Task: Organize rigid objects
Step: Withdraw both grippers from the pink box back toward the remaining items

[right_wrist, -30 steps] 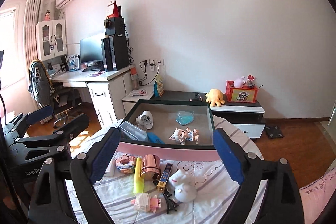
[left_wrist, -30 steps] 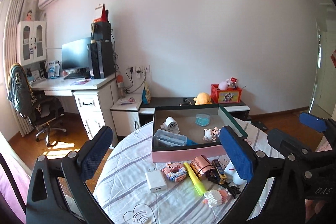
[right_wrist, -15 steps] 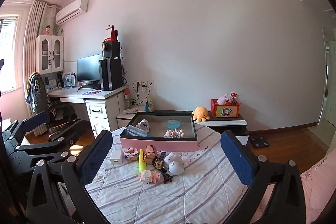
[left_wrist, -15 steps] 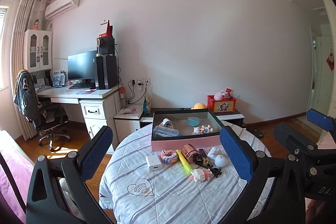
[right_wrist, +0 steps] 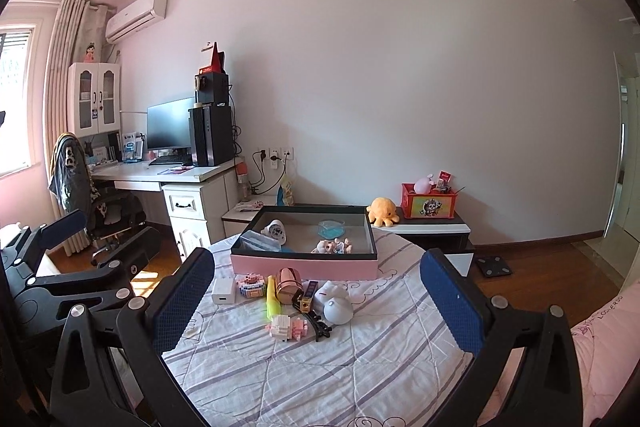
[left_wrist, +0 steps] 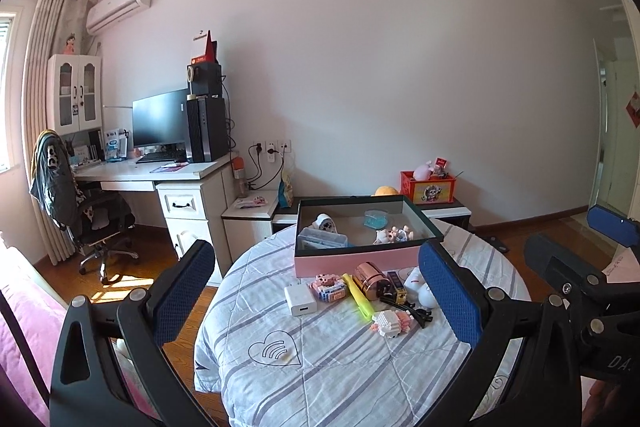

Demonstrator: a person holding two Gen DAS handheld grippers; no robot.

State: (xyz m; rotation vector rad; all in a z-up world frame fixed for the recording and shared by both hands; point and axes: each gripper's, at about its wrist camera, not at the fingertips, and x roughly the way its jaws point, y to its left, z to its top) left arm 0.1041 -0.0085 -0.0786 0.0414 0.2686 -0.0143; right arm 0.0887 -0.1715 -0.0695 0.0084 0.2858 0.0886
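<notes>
A pink box (left_wrist: 360, 261) with a dark rim stands at the far side of a round table (left_wrist: 320, 367) covered in striped cloth. It holds a clear case (left_wrist: 320, 239), a blue dish and small figurines. In front of it lie a white charger (left_wrist: 300, 299), a pink block model (left_wrist: 327, 285), a yellow highlighter (left_wrist: 358, 301), a rose-gold cylinder (left_wrist: 370, 277), white rounded toys (right_wrist: 336, 305), a block figure (right_wrist: 286, 327) and a black clip. My left gripper (left_wrist: 316, 267) and right gripper (right_wrist: 317, 259) hover open and empty, well short of the objects.
A desk (right_wrist: 168, 173) with monitor and an office chair (right_wrist: 100, 211) stand at the left. Behind the table is a low cabinet (right_wrist: 432, 227) with an orange plush and a red box. Pink bedding (right_wrist: 608, 347) lies at the right, and a black scale (right_wrist: 496, 265) is on the wooden floor.
Both grippers drew back from the table over the last second, so the box and loose objects look smaller and farther. Nothing on the table moved, and both grippers stayed open.
</notes>
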